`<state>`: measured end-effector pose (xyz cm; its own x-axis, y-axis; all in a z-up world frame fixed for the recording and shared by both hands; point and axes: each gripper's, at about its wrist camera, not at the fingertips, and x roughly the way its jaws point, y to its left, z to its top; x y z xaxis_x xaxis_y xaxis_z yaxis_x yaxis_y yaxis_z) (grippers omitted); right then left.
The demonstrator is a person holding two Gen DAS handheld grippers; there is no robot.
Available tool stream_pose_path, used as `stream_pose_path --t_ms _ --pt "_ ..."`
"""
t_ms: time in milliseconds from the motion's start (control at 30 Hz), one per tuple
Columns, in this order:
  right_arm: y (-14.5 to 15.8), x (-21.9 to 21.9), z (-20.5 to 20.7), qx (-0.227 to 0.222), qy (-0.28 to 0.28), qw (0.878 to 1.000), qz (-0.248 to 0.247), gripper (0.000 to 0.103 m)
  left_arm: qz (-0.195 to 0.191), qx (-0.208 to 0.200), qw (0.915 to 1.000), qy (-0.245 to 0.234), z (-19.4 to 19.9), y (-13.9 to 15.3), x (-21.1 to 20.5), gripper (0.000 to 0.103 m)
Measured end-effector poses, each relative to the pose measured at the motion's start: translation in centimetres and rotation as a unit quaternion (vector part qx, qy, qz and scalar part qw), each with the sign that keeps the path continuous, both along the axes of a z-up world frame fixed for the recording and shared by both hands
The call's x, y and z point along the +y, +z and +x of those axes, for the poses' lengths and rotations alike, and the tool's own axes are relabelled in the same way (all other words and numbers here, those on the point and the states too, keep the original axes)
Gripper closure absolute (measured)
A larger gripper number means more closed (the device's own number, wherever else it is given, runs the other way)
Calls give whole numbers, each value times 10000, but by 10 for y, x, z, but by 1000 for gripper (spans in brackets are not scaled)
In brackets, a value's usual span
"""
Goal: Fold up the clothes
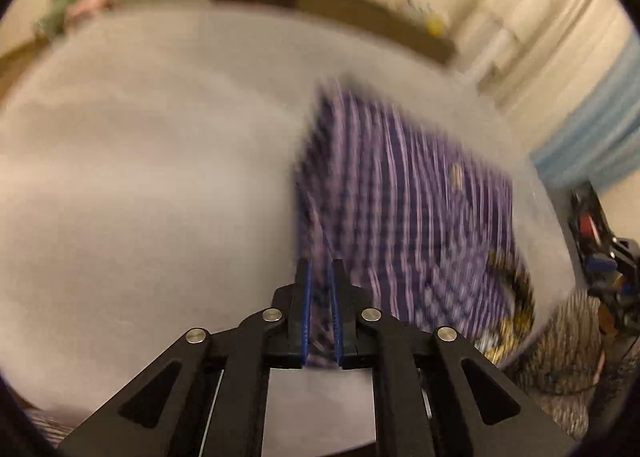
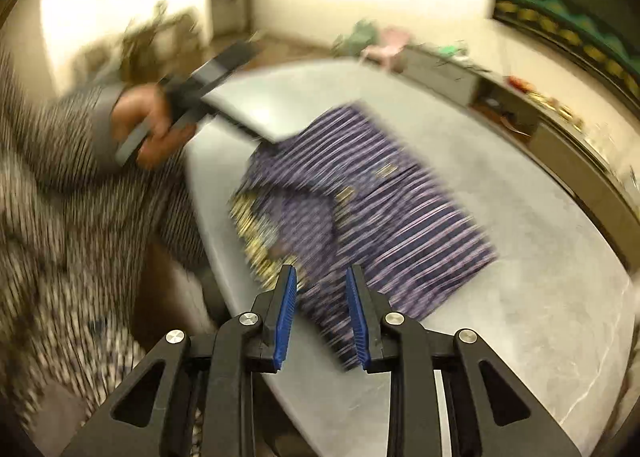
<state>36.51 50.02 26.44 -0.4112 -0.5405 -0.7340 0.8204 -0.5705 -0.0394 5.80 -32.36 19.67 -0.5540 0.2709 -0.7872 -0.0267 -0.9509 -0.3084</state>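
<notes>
A purple striped garment (image 1: 404, 209) with a yellow-patterned collar (image 1: 516, 297) lies on a pale grey table (image 1: 140, 177). My left gripper (image 1: 320, 269) is shut on the garment's left edge, with cloth between the blue pads. In the right wrist view the same garment (image 2: 400, 217) lies half folded, and the left gripper (image 2: 264, 137) shows at its far corner, held by a hand (image 2: 148, 125). My right gripper (image 2: 321, 277) is open, just above the garment's near edge, with nothing between its fingers. Both views are blurred by motion.
The person's striped sweater (image 2: 60, 197) fills the left of the right wrist view. A low cabinet (image 2: 520, 105) with small items runs along the far side. The table edge (image 2: 224, 277) is close to the right gripper.
</notes>
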Motion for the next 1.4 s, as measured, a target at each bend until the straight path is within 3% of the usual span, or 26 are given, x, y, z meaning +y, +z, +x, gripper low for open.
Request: stream_pose_path --t_ms 67,200,267,367,400,433,500,600,667,700,800,933,1033,1100,1200,1300,1367,1400 --pt "14 8 -34 -1 -446 9987 -249 75 -67 368 9992 106 -10 31 -7 93" --pt "-9 -18 -113 -392 -1134 9923 -305 75 -173 516 9969 -571 -85 57 39 92" --pt "-34 -35 -145 -645 -1265 9897 -195 75 -533 203 9942 -912 -111 39 68 90" --pt "-86 -37 -170 -823 -1559 9826 583 79 -1246 -860 9805 -1256 -125 -34 85 88" --pt "-100 -31 -176 -881 -1679 9795 681 78 -1180 -683 9825 -1272 -123 -41 87 88" --pt "-98 -18 -178 -1017 -1715 9796 250 78 -1065 -609 9847 -1241 -119 -50 81 87" --pt "-92 -15 -179 -1073 -1782 9779 192 78 -967 -683 9868 -1104 -119 -61 76 87" --pt "-81 -24 -168 -772 -1738 9804 508 78 -1366 -711 9817 -1123 -119 -71 86 87" --pt "-59 -10 -157 -734 -2097 9745 306 78 -1402 -585 9839 -944 -109 -66 87 89" --pt "-47 -3 -149 -721 -2208 9725 182 77 -1231 -297 9877 -913 -98 -53 92 89" --pt "-8 10 -104 -776 -1819 9796 -360 77 -1054 44 9880 -1130 -66 -52 97 86" --pt "-41 -4 -79 -1050 -1529 9821 317 78 -1023 -441 9889 -988 -68 -121 93 84" --pt "-63 -14 -61 -1192 -1354 9803 807 73 -991 -437 9899 -910 -67 -133 93 83" --pt "-56 -24 -64 -740 -1665 9783 989 73 -1040 -331 9901 -886 -61 -132 98 85" --pt "-63 -42 -55 -736 -1537 9818 837 73 -845 -89 9896 -1158 -38 -134 109 82" --pt "-76 -63 -44 -821 -1267 9861 693 74 -873 -385 9837 -1524 -27 -169 117 80" --pt "-96 -81 -46 -691 -1136 9845 1143 72 -995 -476 9794 -1691 -23 -198 120 80" --pt "-99 -89 -53 -782 -1137 9823 1266 73 -881 -573 9808 -1644 -26 -204 118 81"
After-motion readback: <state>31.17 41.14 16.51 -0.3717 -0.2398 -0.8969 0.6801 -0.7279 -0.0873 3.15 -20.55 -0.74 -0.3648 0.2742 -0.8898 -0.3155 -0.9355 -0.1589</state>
